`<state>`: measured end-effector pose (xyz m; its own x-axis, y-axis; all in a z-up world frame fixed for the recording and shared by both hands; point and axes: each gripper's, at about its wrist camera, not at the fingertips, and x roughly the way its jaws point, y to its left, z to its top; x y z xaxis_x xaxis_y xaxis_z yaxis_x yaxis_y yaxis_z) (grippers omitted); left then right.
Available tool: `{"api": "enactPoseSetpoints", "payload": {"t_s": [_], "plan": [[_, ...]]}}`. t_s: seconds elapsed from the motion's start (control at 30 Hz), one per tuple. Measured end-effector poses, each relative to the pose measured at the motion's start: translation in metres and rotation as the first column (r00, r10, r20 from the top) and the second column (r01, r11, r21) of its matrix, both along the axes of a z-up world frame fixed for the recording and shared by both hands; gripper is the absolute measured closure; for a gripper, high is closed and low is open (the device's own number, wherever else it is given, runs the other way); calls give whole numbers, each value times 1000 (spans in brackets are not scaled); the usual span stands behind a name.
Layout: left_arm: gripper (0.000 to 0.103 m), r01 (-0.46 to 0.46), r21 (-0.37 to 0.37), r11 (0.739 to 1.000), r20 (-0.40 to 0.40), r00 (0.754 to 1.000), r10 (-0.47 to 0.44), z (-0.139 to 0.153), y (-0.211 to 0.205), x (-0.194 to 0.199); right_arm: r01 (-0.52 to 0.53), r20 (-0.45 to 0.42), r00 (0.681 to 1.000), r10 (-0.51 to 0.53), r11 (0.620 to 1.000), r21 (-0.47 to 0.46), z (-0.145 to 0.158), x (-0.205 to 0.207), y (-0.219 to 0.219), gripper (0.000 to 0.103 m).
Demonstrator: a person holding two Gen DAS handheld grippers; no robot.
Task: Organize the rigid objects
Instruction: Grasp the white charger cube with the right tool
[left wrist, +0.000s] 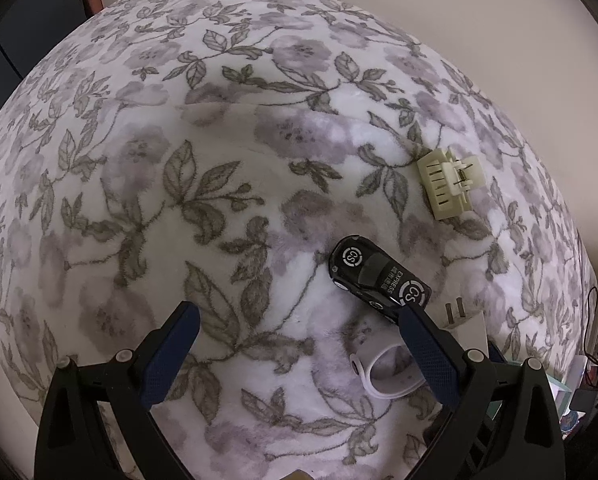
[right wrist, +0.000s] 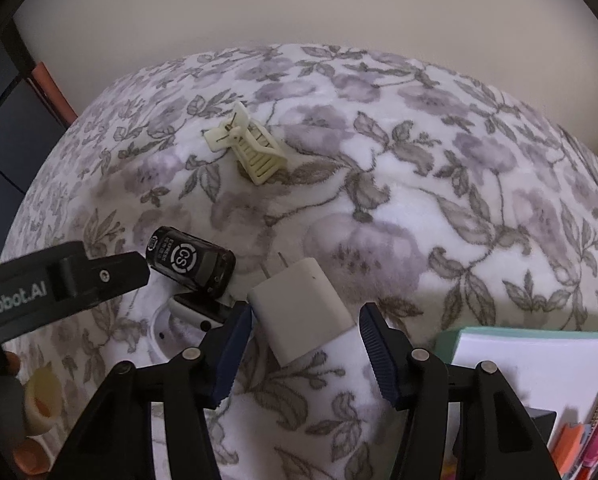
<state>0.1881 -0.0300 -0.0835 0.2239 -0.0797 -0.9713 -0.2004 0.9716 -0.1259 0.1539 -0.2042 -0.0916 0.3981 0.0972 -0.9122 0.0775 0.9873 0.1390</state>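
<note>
The floral fleece blanket (left wrist: 203, 184) spreads wide and bare to the left and toward the far wall, leaving open room there; its right edge falls away near a clutter of cables and boxes. The left tongs (left wrist: 299, 316) stand wide apart and hold nothing, the right finger's tip touching the rear of the black toy car (left wrist: 379, 274), which lies flat on the blanket. Just behind that finger sit a white watch band (left wrist: 383, 374) and the white charger plug (left wrist: 465, 318). The cream hair claw clip (left wrist: 451, 182) rests well apart, farther out and near the right edge.

From the right wrist view, the right tongs (right wrist: 305, 320) are open around the charger plug (right wrist: 299, 304), one pad on each side, not yet squeezing it. The toy car (right wrist: 191, 258) lies just left of the plug, the watch band (right wrist: 191, 314) beneath it. A teal-edged notepad (right wrist: 539, 360) and bright sticky notes (right wrist: 587, 440) crowd the near right edge
</note>
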Motion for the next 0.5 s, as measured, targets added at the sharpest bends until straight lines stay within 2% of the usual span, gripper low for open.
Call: {"api": "enactPoseSetpoints", "payload": {"t_s": [0.37, 0.5], "plan": [[3, 35, 1, 999, -3, 999, -35, 0, -8, -1, 42, -23, 999, -40, 995, 91, -3, -4, -13, 48], [3, 49, -11, 999, -6, 999, -49, 0, -14, -2, 56, -39, 998, -52, 995, 82, -1, -6, -18, 49]]}}
